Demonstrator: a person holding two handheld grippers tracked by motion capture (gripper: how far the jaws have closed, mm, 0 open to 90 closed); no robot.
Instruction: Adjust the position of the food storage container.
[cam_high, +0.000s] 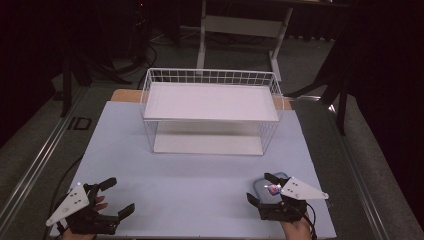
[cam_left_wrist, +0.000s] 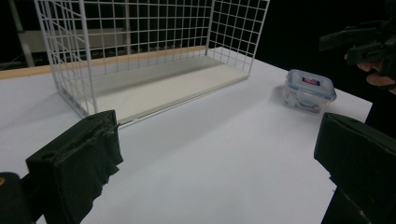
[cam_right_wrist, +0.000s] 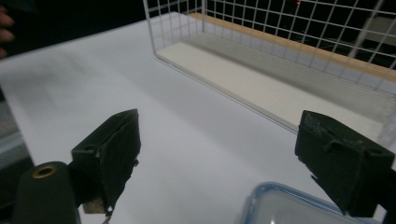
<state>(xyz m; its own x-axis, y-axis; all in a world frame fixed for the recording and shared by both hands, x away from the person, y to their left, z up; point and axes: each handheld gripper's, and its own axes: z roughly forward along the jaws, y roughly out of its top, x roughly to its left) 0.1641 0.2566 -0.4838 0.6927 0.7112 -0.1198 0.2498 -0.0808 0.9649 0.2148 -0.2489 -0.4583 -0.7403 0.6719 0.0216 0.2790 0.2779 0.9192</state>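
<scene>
Lidded container (cam_high: 272, 186) on table, under open right tool (cam_high: 264, 187)

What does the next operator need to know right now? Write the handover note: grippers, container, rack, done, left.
Left gripper: open, holding nothing, near the table's front left corner.
Right gripper: open, poised just above the container, not gripping it.
Clear lidded food container: on the white tabletop near the front right, lid on, apart from the rack.
White wire two-level rack: at the back centre, with nothing on either shelf.
Done: nothing moved as far as the scene shows.
Left: likely grasp the container and place it in the rack.
</scene>
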